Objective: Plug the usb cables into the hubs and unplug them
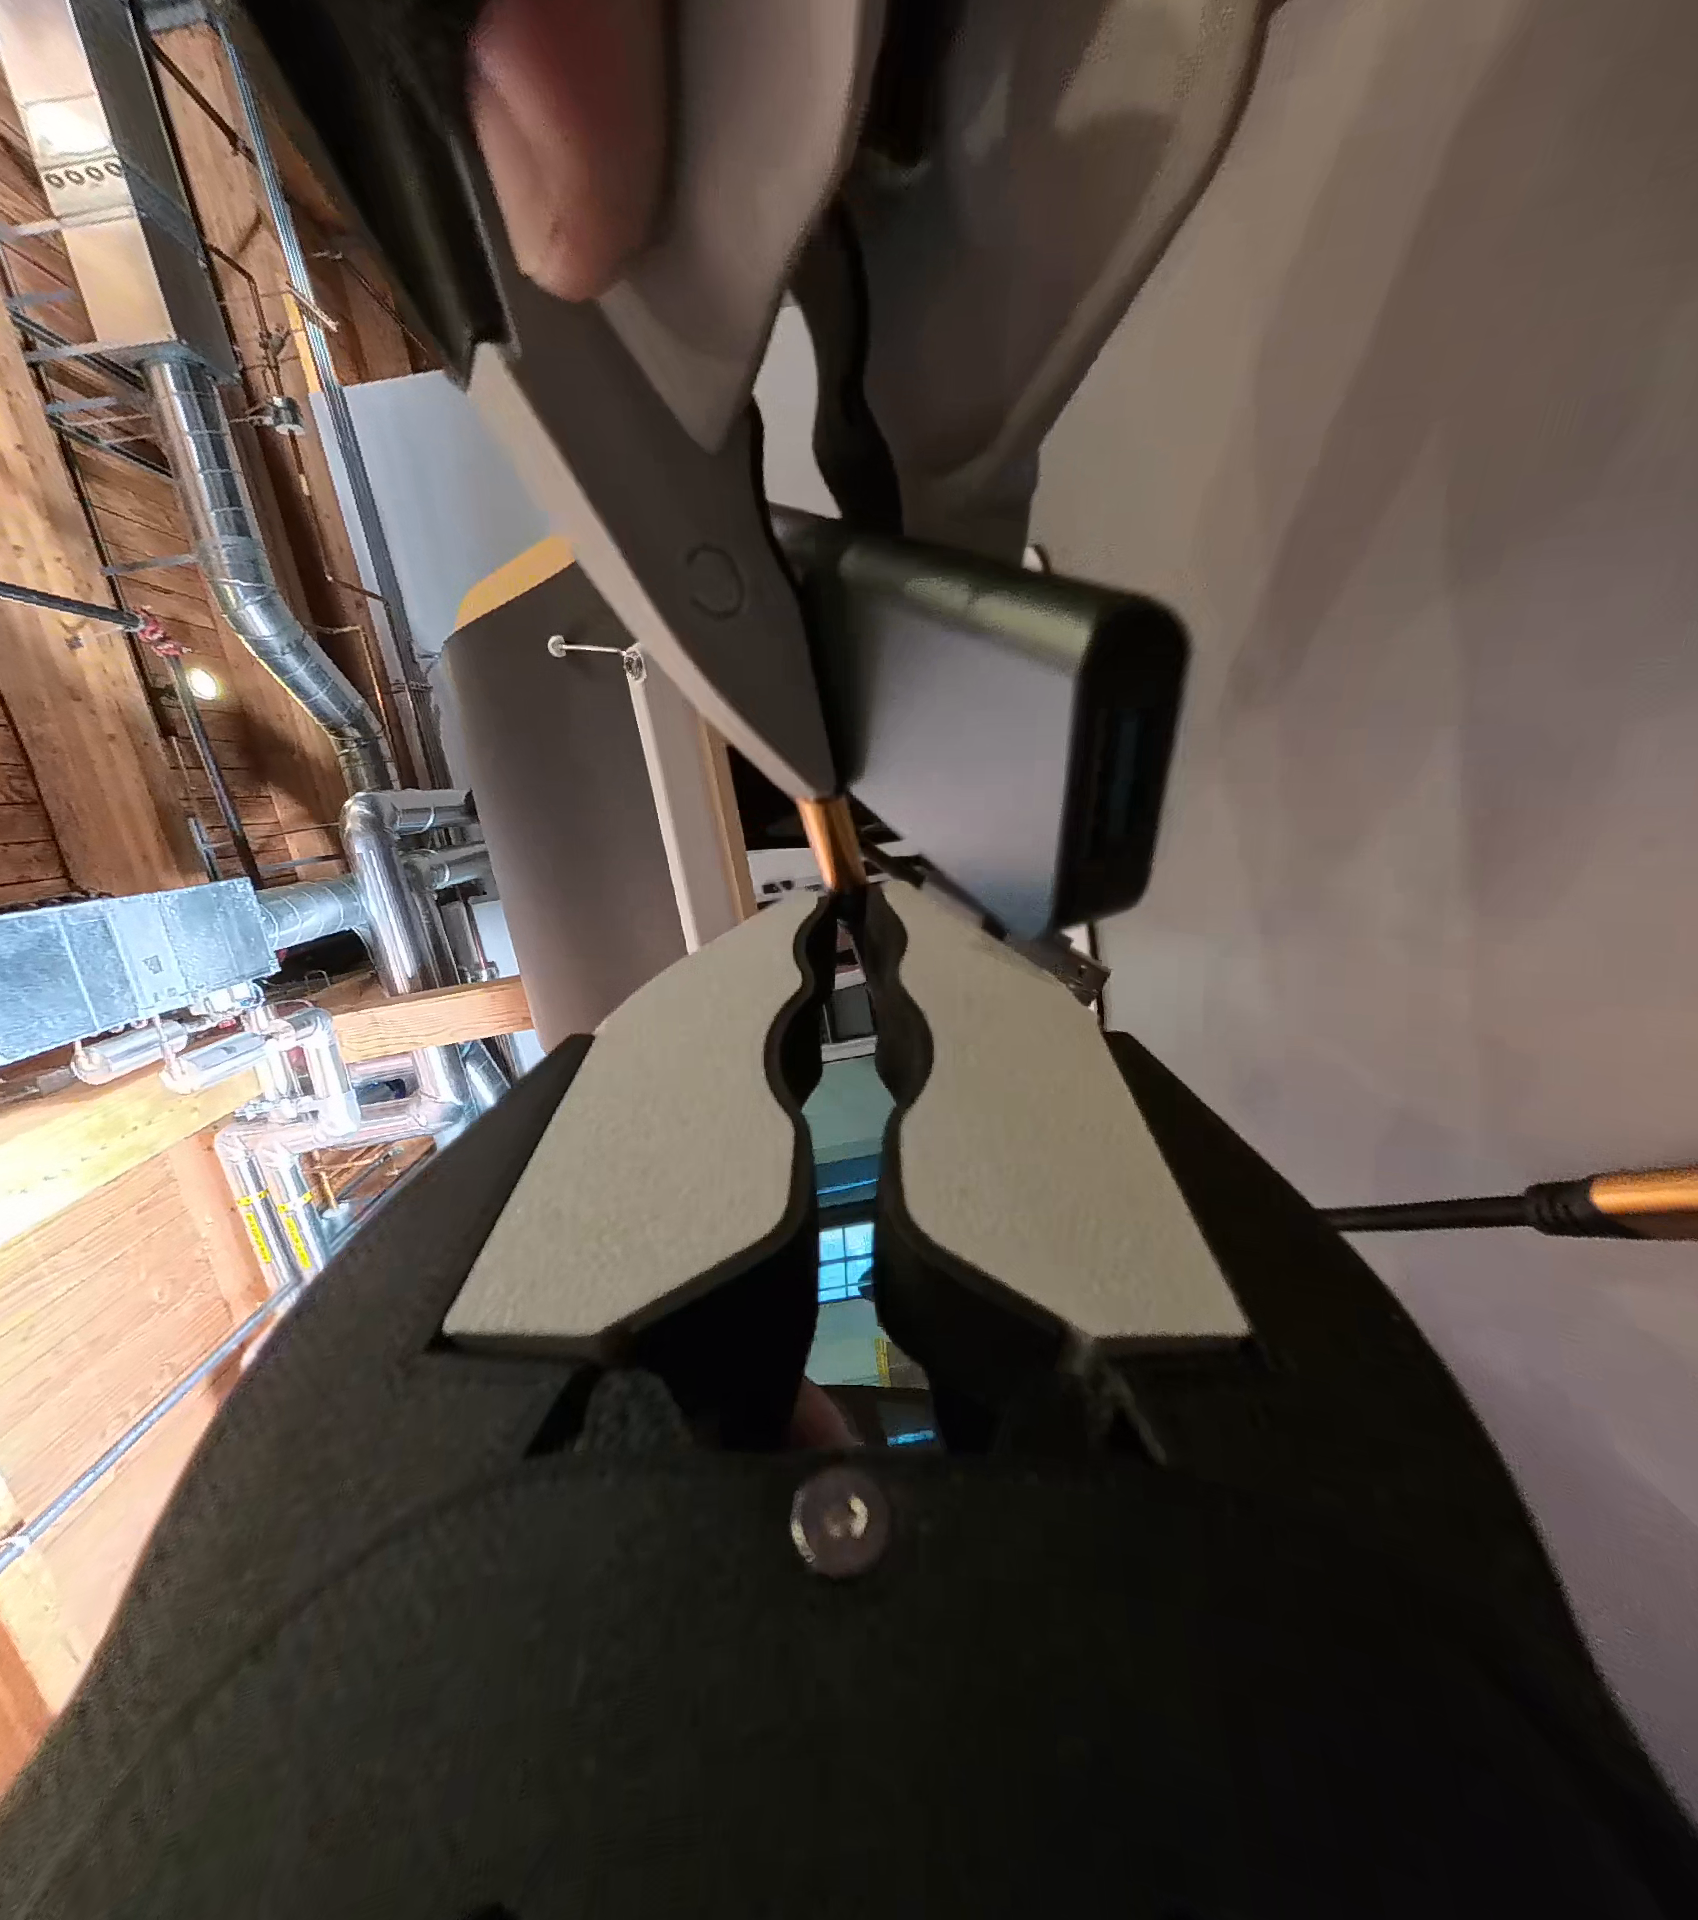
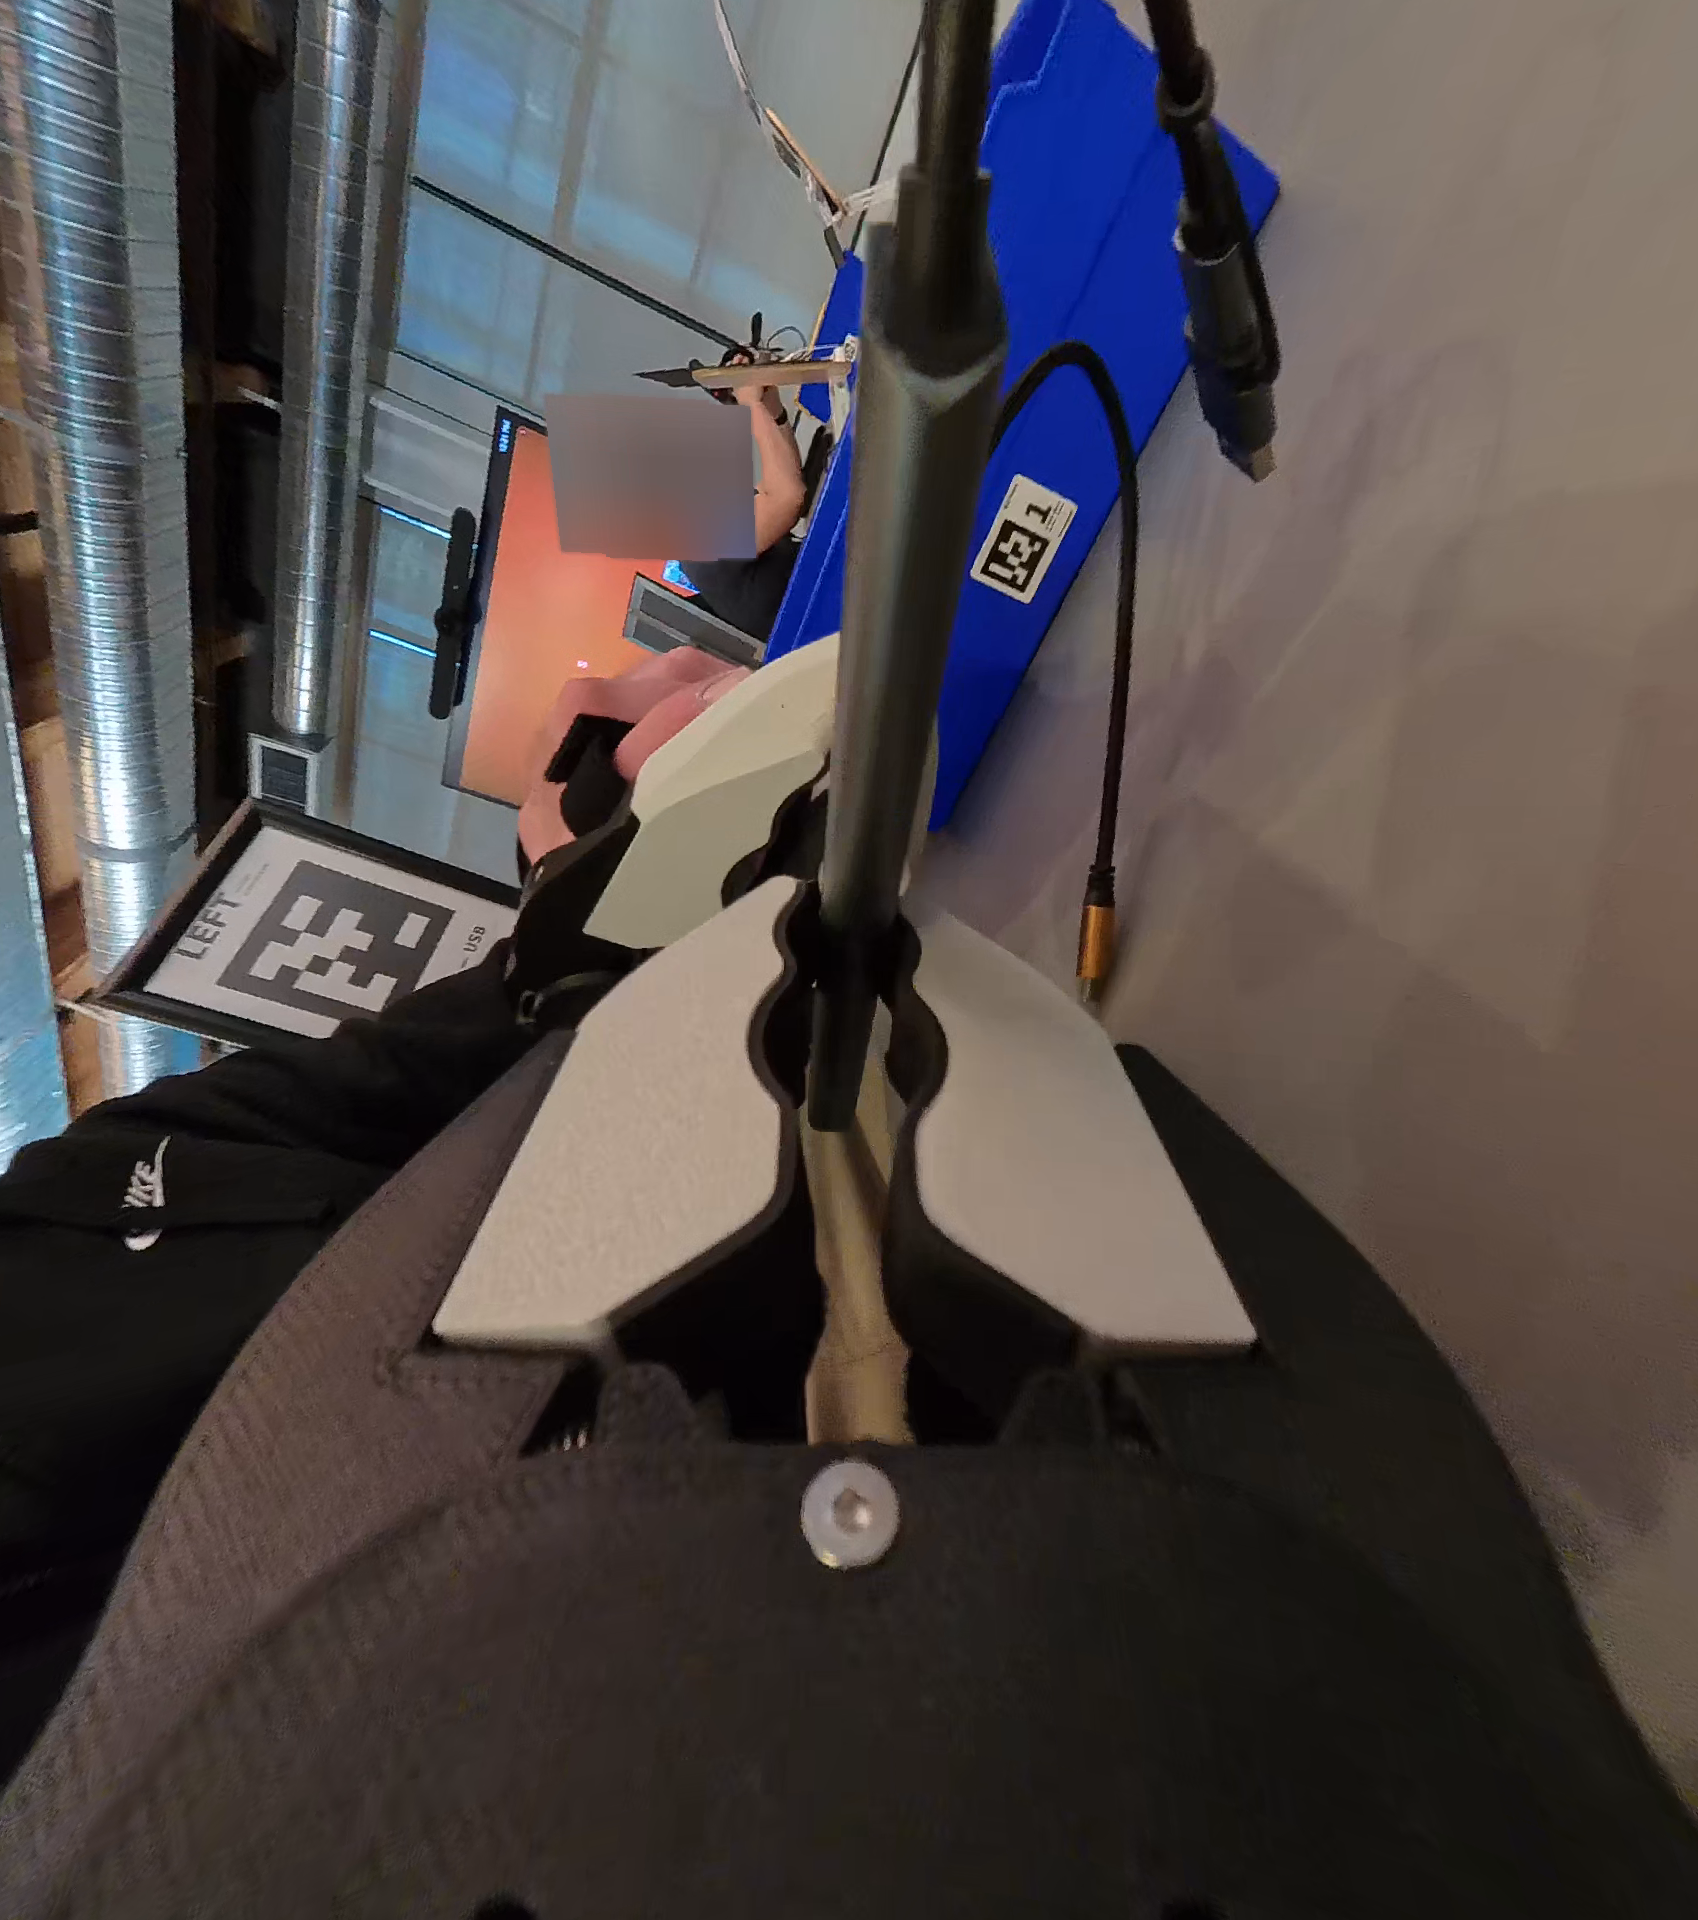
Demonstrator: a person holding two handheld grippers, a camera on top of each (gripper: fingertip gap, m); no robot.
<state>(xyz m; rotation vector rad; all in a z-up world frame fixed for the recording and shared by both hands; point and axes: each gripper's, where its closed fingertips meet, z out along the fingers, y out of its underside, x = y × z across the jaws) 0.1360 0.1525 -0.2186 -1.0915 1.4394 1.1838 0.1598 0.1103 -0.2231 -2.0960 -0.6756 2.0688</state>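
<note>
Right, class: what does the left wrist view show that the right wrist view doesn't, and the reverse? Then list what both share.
Only the left wrist view: ceiling ducts, the hub's end port, and the left claw pinching an orange-collared plug.
Only the right wrist view: a blue board, a framed marker sign, a glowing screen.
Both: the grey hub gripped by the right claw, and the white table.
</note>
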